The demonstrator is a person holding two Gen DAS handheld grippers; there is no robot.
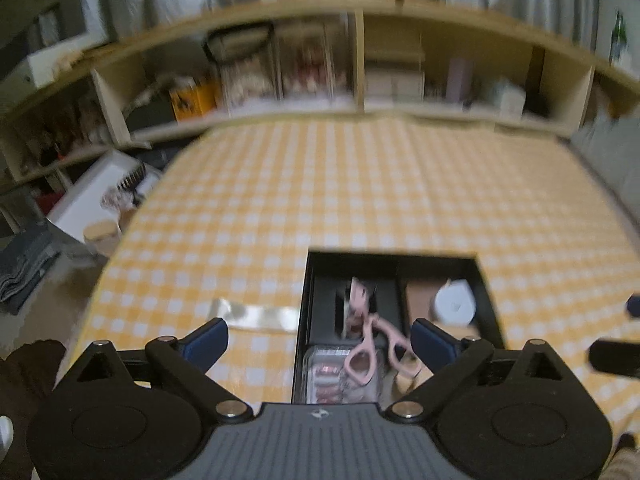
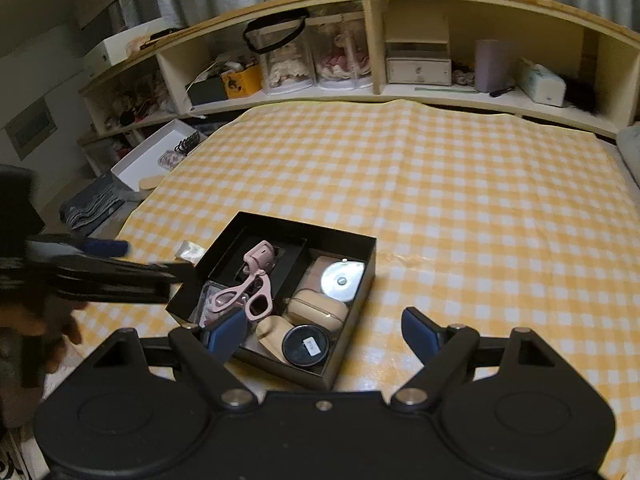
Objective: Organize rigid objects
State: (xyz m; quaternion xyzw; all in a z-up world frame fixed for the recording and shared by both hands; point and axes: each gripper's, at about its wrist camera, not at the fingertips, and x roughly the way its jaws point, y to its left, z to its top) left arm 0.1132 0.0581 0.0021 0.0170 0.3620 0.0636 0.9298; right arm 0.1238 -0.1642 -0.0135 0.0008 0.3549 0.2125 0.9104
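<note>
So the black box (image 2: 347, 236) is the hub here, sitting on the yellow checked bench (image 2: 460, 184), and nearly everything small is already packed into it. The pink eyelash curler (image 2: 250, 286) lies slanted across the box's left half, its head up on a black insert and its handles over a clear packet of pinkish bits. I'd guess it landed that way because it's too long to lie flat in there. In the box's right half there's a round white-and-silver disc (image 2: 343, 276), a beige case (image 2: 318, 308) nearer the front, and a dark round tin (image 2: 306, 346) at the front corner. One clear wrapper (image 1: 256, 314) lies on the cloth just left of the box (probably the last stray, though that's my read).

Left tongs (image 1: 320, 340) hang above the box's front left, tilted downward, spread wide with nothing between them; the curler just shows through the gap below. Right tongs (image 2: 322, 334) hover over the box's front edge, also angled down, also gaping and empty. No earlier frame is given.
</note>
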